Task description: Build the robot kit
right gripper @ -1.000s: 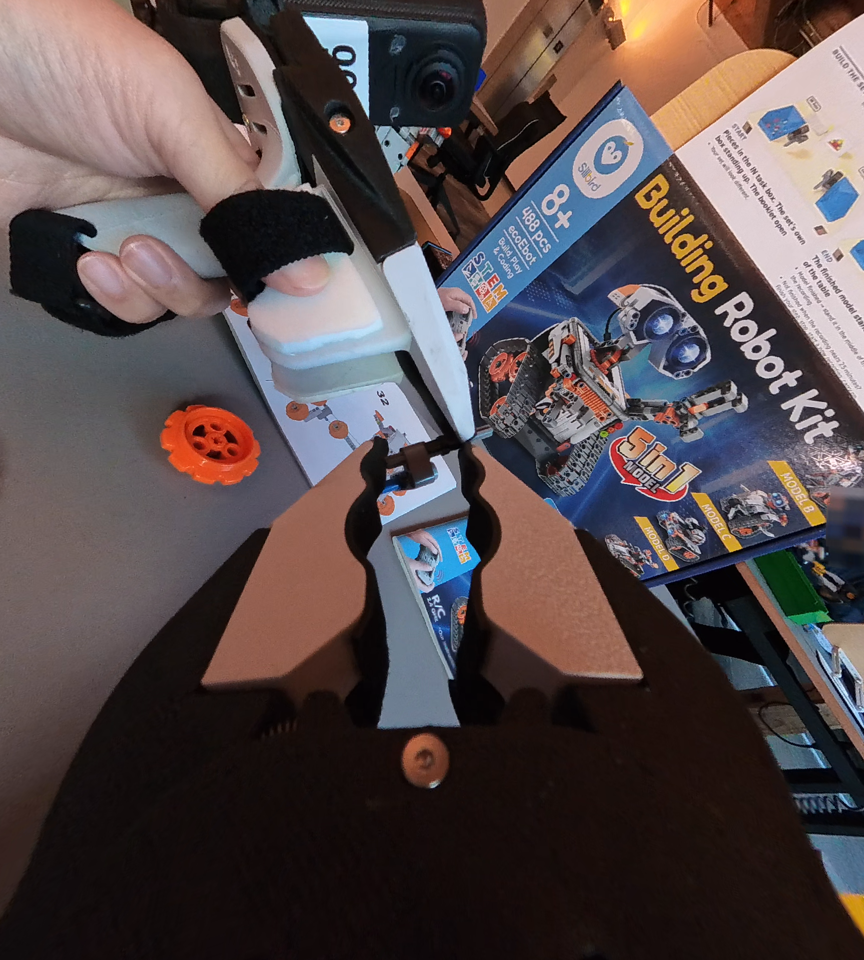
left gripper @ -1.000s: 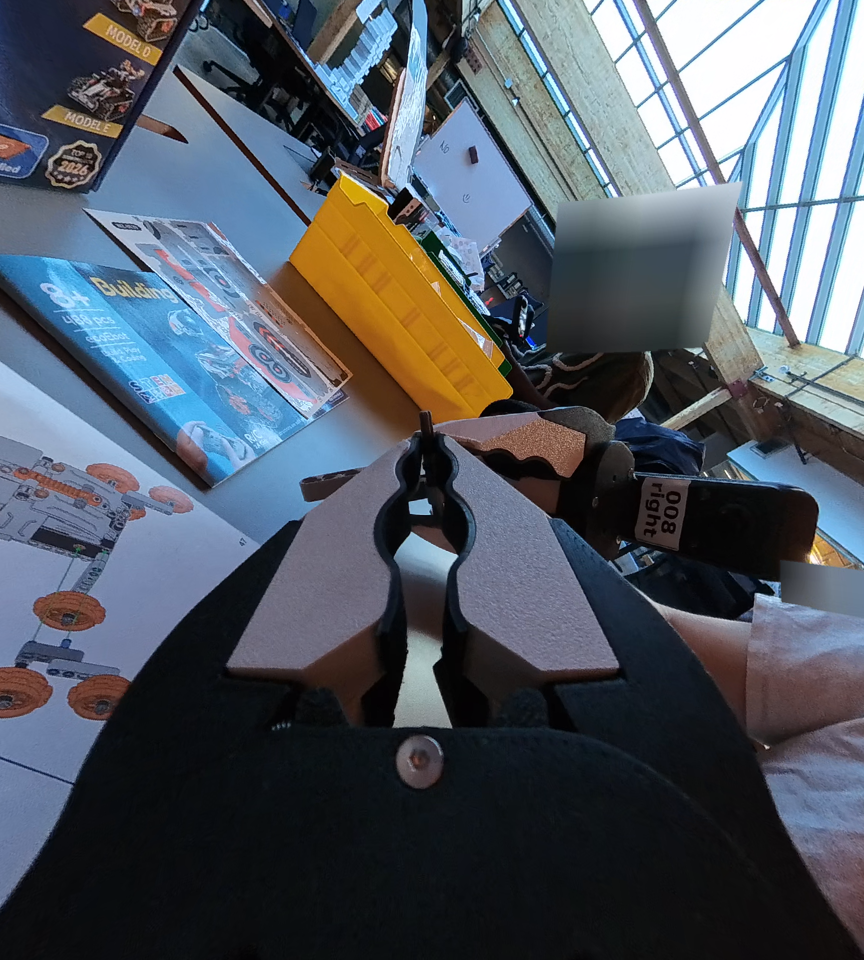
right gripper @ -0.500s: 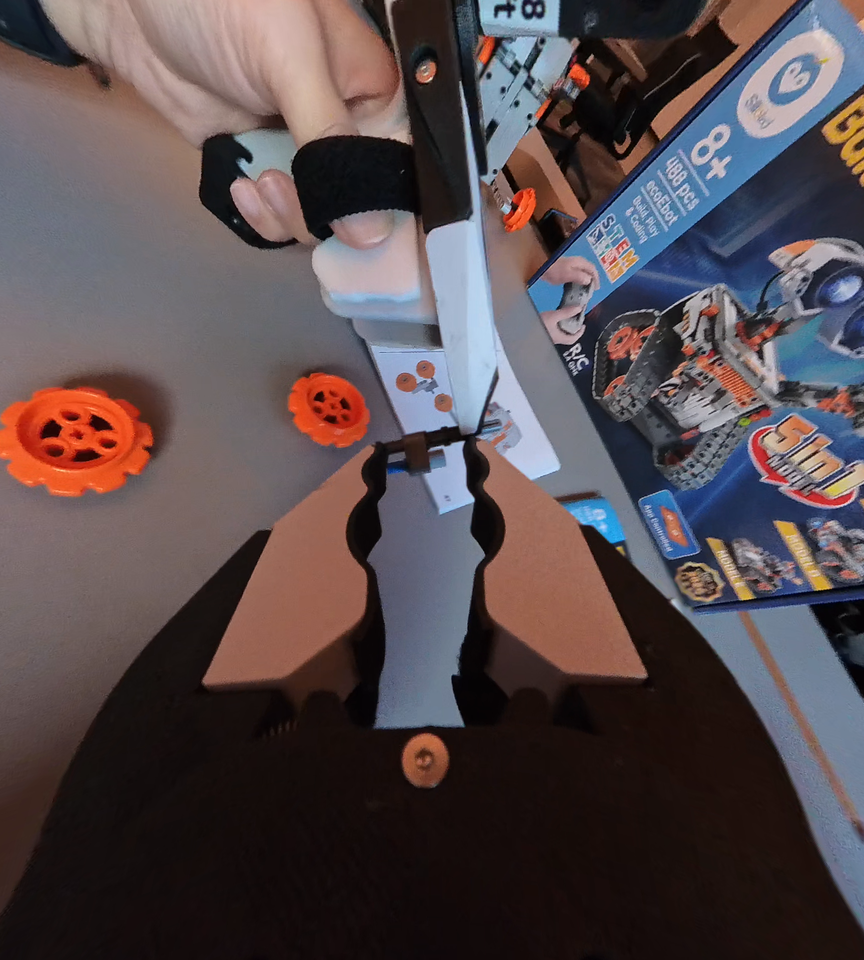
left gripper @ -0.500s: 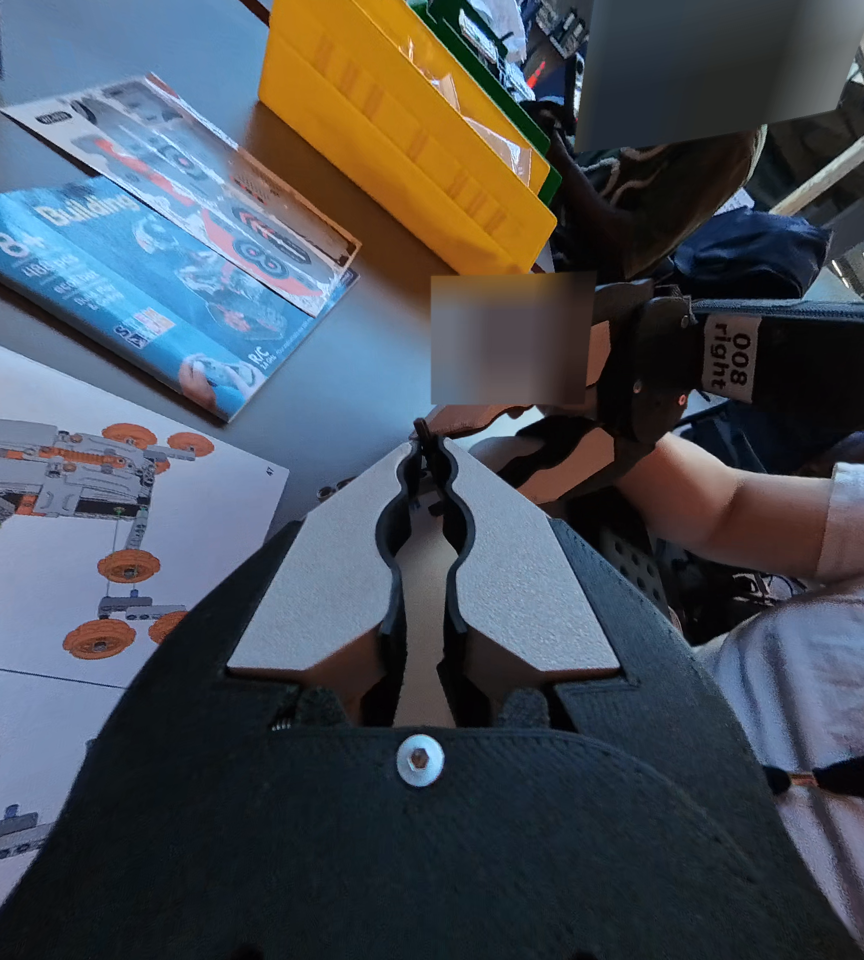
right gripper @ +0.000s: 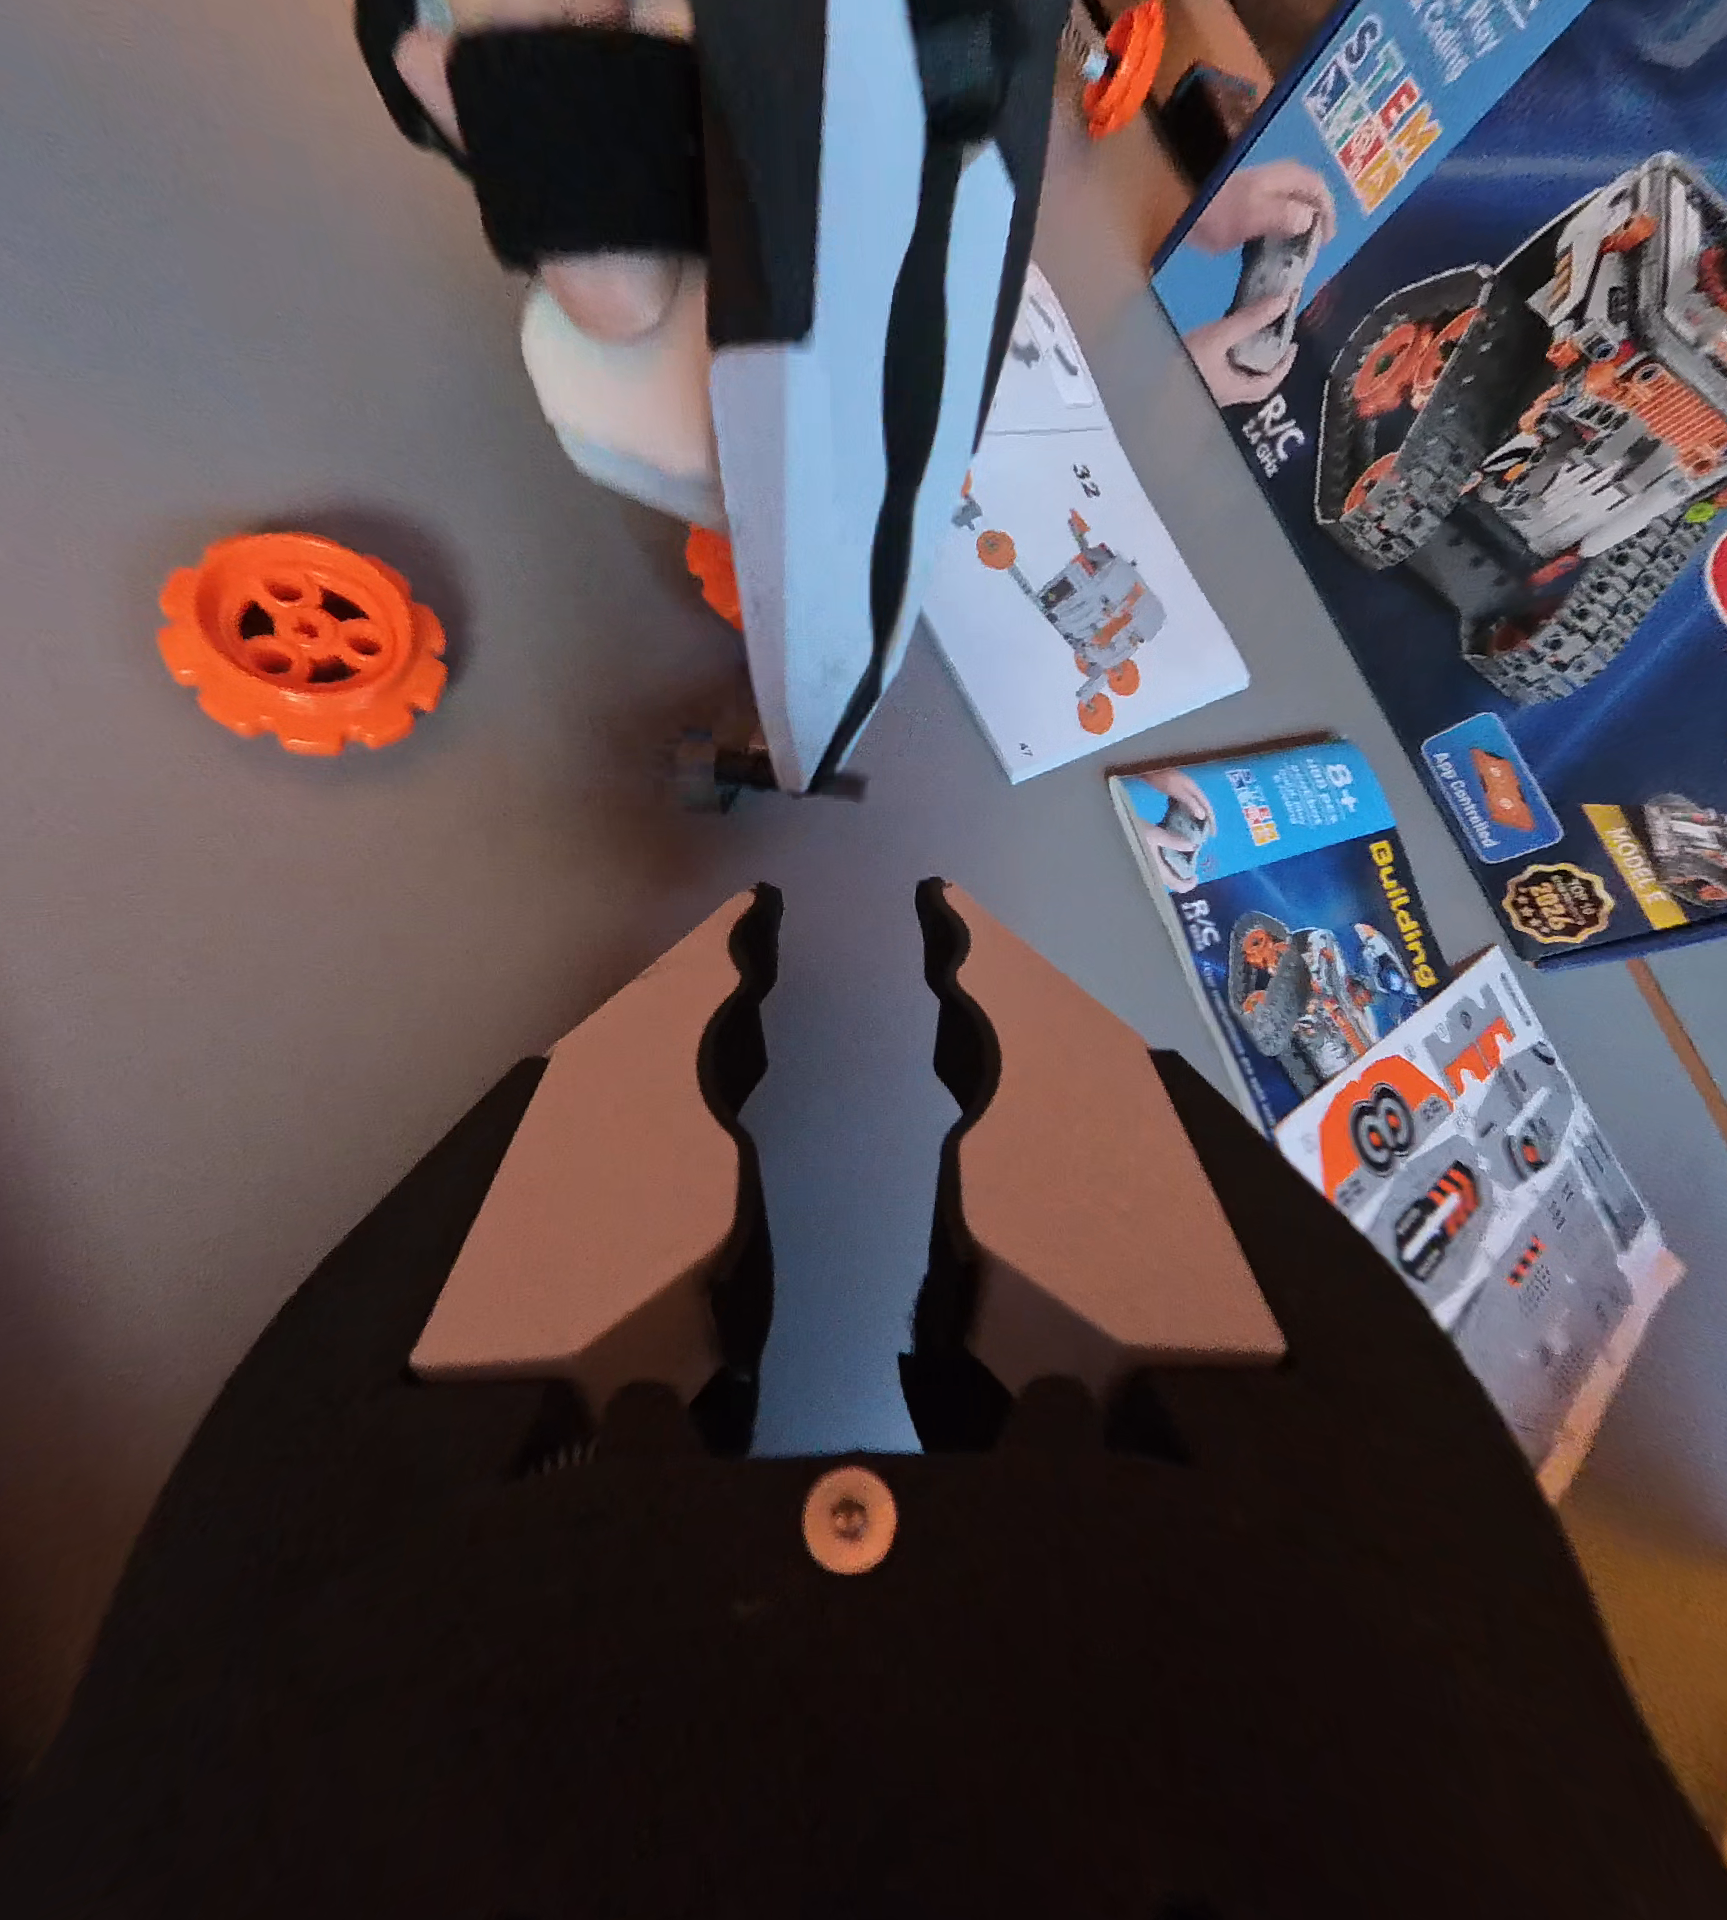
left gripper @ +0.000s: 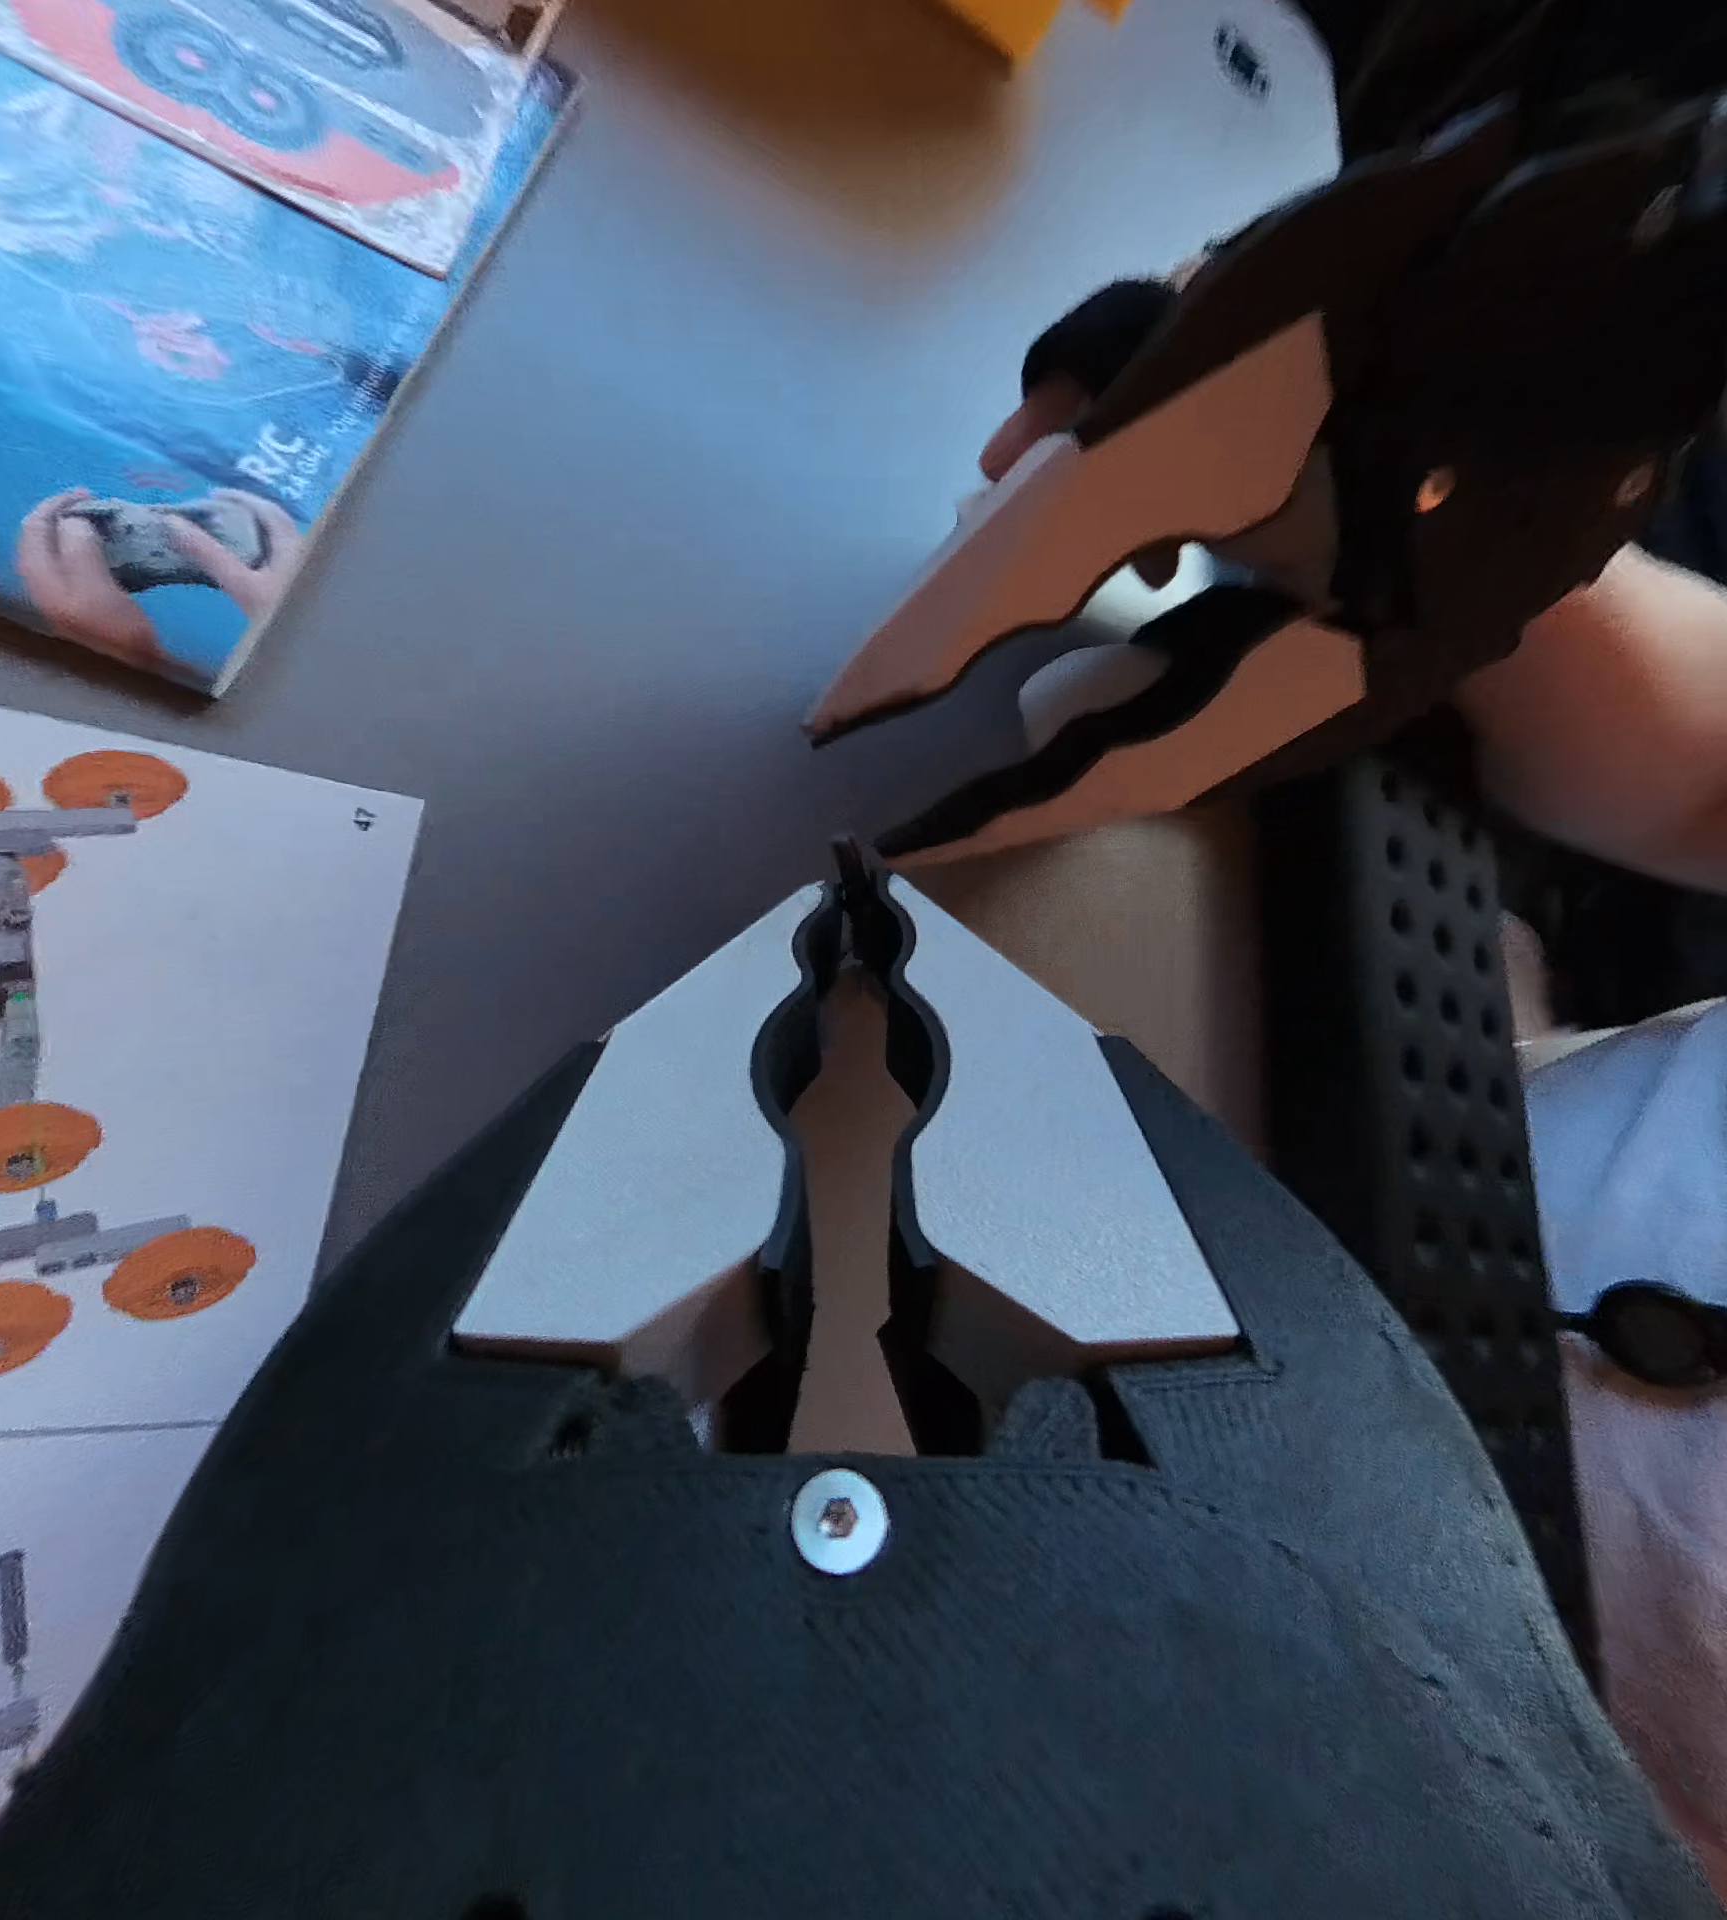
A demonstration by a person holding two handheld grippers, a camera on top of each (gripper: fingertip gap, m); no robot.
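We hold our left gripper point(left gripper: 851, 902) low over the grey table point(left gripper: 651, 436), and its jaws are pinched tight on a small dark pin point(left gripper: 848, 868) that sticks out past the tips. In the right wrist view this gripper hangs down from above, and the pin point(right gripper: 734, 774) pokes out sideways at its tip with a little grey piece on the end. A hand point(right gripper: 568, 166) with a black strap grips its handle there. Our right gripper point(right gripper: 848, 902) has its jaws apart with nothing between them, and it sits just beside the pin, not touching it. The left wrist view shows the right gripper point(left gripper: 864, 784) from the side, tilted down toward the pin. Only the right wrist view shows the orange wheel point(right gripper: 303, 639) lying flat on the table and the big blue box point(right gripper: 1565, 436). Both views show the open paper booklet point(left gripper: 111, 1039) and a blue booklet point(left gripper: 142, 343).
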